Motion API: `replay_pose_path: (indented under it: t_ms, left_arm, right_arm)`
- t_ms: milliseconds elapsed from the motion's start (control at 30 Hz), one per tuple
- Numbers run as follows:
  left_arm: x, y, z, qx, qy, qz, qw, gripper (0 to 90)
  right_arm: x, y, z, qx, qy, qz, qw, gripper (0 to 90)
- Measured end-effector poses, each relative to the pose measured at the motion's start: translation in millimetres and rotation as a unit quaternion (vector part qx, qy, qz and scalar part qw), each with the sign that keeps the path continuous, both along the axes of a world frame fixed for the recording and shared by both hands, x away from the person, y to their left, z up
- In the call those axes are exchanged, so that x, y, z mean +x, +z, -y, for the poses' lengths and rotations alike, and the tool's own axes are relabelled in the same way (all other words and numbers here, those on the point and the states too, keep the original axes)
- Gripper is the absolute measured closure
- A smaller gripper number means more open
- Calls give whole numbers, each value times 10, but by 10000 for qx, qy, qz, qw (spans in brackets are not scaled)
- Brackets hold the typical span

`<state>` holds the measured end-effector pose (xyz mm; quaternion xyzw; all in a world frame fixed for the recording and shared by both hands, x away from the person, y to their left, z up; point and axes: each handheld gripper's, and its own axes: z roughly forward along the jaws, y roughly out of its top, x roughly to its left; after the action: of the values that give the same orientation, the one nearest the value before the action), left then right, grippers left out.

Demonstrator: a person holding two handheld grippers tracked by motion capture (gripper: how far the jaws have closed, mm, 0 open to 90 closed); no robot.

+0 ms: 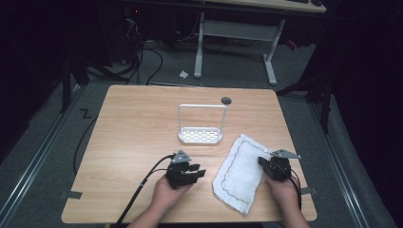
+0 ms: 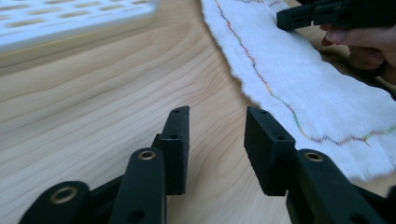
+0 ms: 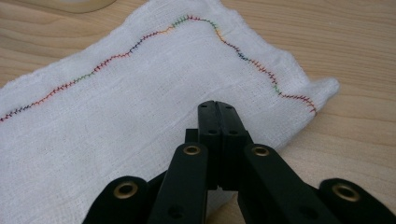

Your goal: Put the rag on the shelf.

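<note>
Near the desk's right edge, the right gripper (image 3: 218, 108) jaws press together on the woven white cloth (image 3: 116, 121); the left gripper (image 2: 217, 122) jaws stand half-spread, empty.

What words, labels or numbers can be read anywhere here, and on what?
None can be read.
Cloth: coloured zigzag stitching, no letters.
Rack: plain slots, no label.
Table: bare wood grain.
Floor: a Z-shaped mark, possibly tape, not clearly a letter.
</note>
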<state>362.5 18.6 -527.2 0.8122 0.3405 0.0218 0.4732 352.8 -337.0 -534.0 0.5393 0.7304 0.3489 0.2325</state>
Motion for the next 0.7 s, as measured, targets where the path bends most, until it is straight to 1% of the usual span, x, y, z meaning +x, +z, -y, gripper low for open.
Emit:
replay_pose_path:
  t_ms: [33, 100, 133, 167, 200, 233, 267, 300, 333, 367, 433, 533, 567, 600, 633, 700]
  left_arm:
    - [14, -13, 120, 10, -62, -47, 10000, 638]
    - [34, -39, 339, 6, -255, -183, 9995, 677]
    - [24, -47, 442, 74, -354, -166, 9992, 719]
    - [9, -53, 533, 145, -460, -135, 9987, 741]
    - [-8, -62, 609, 247, -519, -99, 9983, 741]
    - [-18, -75, 667, 413, -578, -53, 9975, 757]
    - [-23, -92, 700, 507, -627, -33, 9967, 779]
    - [-25, -91, 701, 529, -641, -14, 9965, 779]
    - [-24, -86, 696, 542, -637, -47, 9965, 784]
    - [-39, -74, 677, 628, -686, -31, 9957, 794]
    - [-60, -71, 669, 655, -691, -14, 9955, 796]
    - [-137, -64, 643, 732, -729, 45, 9946, 797]
    - [-200, -60, 622, 778, -775, 93, 9939, 797]
    - [-200, -60, 622, 778, -775, 93, 9939, 797]
    - [-233, -59, 611, 798, -798, 125, 9935, 797]
    - [-302, -56, 581, 835, -843, 162, 9928, 799]
  right_arm:
    - [0, 0, 0, 0, 0, 0, 10000, 900]
    - [-1, -2, 0, -17, 11, 14, 10000, 900]
    - [-2, -2, -3, -40, 20, 25, 10000, 900]
    - [-6, -2, -8, -62, 29, 28, 10000, 900]
    - [-6, -2, -8, -62, 29, 28, 10000, 900]
    - [-7, -4, -10, -94, 35, 45, 9999, 900]
    - [-10, -6, -8, -68, 23, 40, 10000, 900]
    - [-10, -6, -8, -68, 23, 40, 10000, 900]
    - [-11, -7, -5, -46, 27, 39, 10000, 900]
    - [-13, -14, 4, -1, 28, 58, 10000, 900]
    - [-13, -14, 4, 0, 33, 57, 10000, 900]
    - [-12, -14, 4, -6, 42, 61, 10000, 900]
    - [-18, -12, -6, -3, 53, 47, 10000, 900]
    - [-18, -12, -6, -3, 53, 47, 10000, 900]
    - [-22, -10, -14, -6, 66, 38, 10000, 900]
    - [-33, -11, -52, 21, 153, 32, 9999, 900]
